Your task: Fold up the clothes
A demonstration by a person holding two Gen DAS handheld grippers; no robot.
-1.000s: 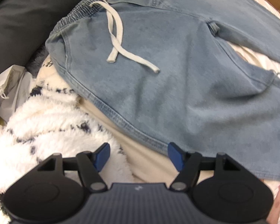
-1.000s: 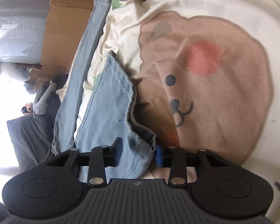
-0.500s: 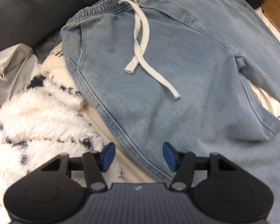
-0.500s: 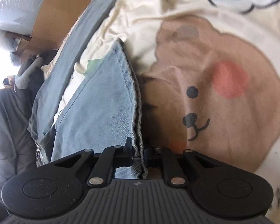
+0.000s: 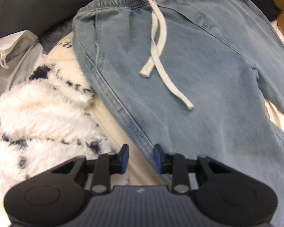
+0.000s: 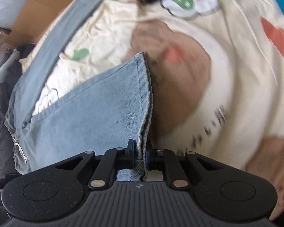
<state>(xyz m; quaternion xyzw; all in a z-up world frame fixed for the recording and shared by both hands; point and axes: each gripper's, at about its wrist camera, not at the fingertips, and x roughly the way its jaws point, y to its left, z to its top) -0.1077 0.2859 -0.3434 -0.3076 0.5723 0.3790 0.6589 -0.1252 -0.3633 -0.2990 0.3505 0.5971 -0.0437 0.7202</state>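
Through my left claw's camera, the jeans (image 5: 208,87) lie spread flat on a cream bed sheet (image 5: 115,132), soft pale-blue denim with a gathered elastic waistband at the top. A flat white drawstring (image 5: 159,43) trails down the front in two loose ends. My left claw (image 5: 141,158) points down over the stitched side seam; its jaws have just been closing, and the blue pads (image 5: 125,157) stand a little apart with the seam edge between them, not pressed. To the left sits a fluffy white blanket (image 5: 37,113) flecked with dark spots, and beyond it a white plastic bag (image 5: 13,51) and dark grey fabric (image 5: 37,5).

Through my right claw's camera, the right claw (image 6: 141,156) is clamped on the doubled hem of a trouser leg, the worn denim edge squeezed between its pads. The leg rises off the sheet (image 6: 227,75), which is cream cotton printed with a round brown bear face with a pink cheek. Brown cardboard (image 6: 41,5) stands at the far edge.
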